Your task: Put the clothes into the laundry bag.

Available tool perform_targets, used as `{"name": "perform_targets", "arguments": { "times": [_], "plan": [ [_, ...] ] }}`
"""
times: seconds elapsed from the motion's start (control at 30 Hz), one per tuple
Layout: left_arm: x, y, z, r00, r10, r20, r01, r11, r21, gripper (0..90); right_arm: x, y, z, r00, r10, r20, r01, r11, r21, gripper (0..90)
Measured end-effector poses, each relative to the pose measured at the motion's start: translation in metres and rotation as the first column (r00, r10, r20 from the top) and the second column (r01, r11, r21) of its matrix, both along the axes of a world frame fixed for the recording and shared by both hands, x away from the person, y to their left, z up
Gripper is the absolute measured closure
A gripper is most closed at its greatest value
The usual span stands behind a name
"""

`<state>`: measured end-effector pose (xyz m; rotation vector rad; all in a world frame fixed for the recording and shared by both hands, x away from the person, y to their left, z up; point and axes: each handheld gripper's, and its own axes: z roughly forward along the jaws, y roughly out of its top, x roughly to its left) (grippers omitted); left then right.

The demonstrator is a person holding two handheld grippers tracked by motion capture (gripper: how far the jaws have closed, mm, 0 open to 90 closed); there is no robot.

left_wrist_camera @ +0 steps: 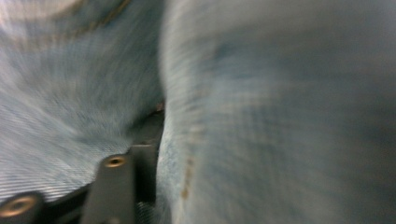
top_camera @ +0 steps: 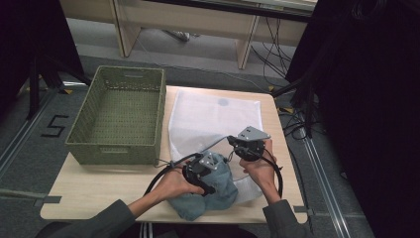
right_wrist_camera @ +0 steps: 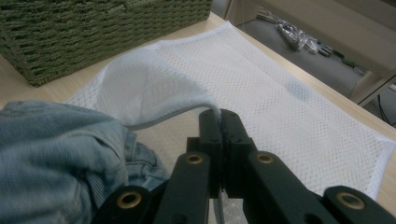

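In the left gripper view, blurred denim [left_wrist_camera: 261,112] hides the left gripper's fingers [left_wrist_camera: 116,186] past their base.

Both tools clamped: left tool [top_camera: 205,174] low, right tool [top_camera: 246,147] raised.

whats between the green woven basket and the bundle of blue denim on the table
In the right gripper view, bare light wooden tabletop and the lifted edge of the white mesh bag separate the green woven basket from the blue denim bundle.

Even indoor light; left gripper view blurred, right gripper view sharp
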<state>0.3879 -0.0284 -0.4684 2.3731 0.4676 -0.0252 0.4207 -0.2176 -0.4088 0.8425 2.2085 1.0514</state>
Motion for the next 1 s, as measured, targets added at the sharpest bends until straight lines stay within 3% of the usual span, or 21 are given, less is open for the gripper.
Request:
{"name": "perform_targets", "arguments": {
  "times": [0.07,0.23,0.37,0.43,0.5,0.53,0.6,0.63,0.67,0.7,0.73,0.77,0.8,0.83,1.0],
  "plan": [
    [-0.002,-0.003,0.001,0.9999,-0.003,-0.016,0.002,1.0000,-0.006,33.3,0.000,-0.001,0.000,1.0000,0.002,0.000,-0.002,1.000,0.002,89.7],
    [-0.012,0.008,0.026,0.9988,0.008,-0.049,-0.007,0.9998,0.017,16.5,-0.001,-0.004,0.000,1.0000,0.006,0.006,-0.006,1.000,-0.006,89.7],
    [-0.017,0.025,0.053,0.9993,0.028,-0.026,-0.028,0.9995,-0.013,15.7,-0.001,-0.004,0.000,1.0000,0.008,0.006,-0.008,1.000,-0.004,89.7],
    [-0.019,0.035,0.068,0.9991,0.039,0.016,-0.039,0.9984,-0.042,16.2,-0.001,-0.004,0.000,0.9999,0.004,0.010,-0.004,1.000,-0.007,89.7],
    [-0.020,0.042,0.077,0.9983,0.031,0.049,-0.030,0.9990,-0.033,20.4,-0.001,-0.003,0.000,0.9996,0.001,0.029,-0.001,1.000,-0.003,89.7],
    [-0.021,0.043,0.078,0.9986,0.024,0.048,-0.022,0.9990,-0.039,23.8,0.000,-0.003,-0.001,0.9996,0.005,0.029,-0.004,1.000,-0.008,89.7],
    [-0.022,0.040,0.071,0.9998,-0.002,0.019,0.003,0.9986,-0.053,30.5,-0.001,-0.002,0.000,1.0000,0.004,-0.004,-0.004,1.000,0.001,89.7],
    [-0.022,0.037,0.066,0.9998,-0.016,0.008,0.016,0.9987,-0.048,34.4,-0.001,-0.002,0.000,1.0000,0.002,0.004,-0.002,1.000,0.000,89.7],
    [-0.022,0.033,0.061,0.9990,-0.038,0.025,0.039,0.9984,-0.041,44.4,-0.001,-0.003,0.000,0.9996,0.004,0.028,-0.004,1.000,-0.008,89.7],
    [-0.022,0.028,0.055,0.9988,-0.040,0.030,0.041,0.9985,-0.036,54.4,-0.002,-0.002,0.001,1.0000,0.006,0.001,-0.006,1.000,-0.003,89.7],
    [-0.020,0.022,0.050,0.9974,-0.061,0.039,0.062,0.9978,-0.023,62.3,-0.002,-0.003,0.001,0.9998,0.003,0.019,-0.003,1.000,-0.011,89.7],
    [-0.020,0.016,0.045,0.9979,-0.053,0.038,0.054,0.9984,-0.017,67.9,-0.002,-0.002,0.001,0.9996,0.001,0.029,0.000,1.000,-0.007,89.7],
    [-0.018,0.011,0.042,0.9964,-0.065,0.054,0.065,0.9979,0.000,70.8,-0.003,-0.002,0.002,0.9999,0.009,0.007,-0.009,1.000,-0.003,89.7],
    [-0.017,0.005,0.038,0.9962,-0.063,0.060,0.063,0.9980,0.002,72.7,-0.004,-0.001,0.002,0.9998,-0.015,0.016,0.015,1.000,0.008,89.7],
    [-0.008,-0.016,0.013,0.9977,-0.031,0.060,0.028,0.9986,0.045,75.9,-0.005,0.002,0.006,0.9990,0.018,0.041,-0.017,1.000,-0.013,89.7]
  ]
}}
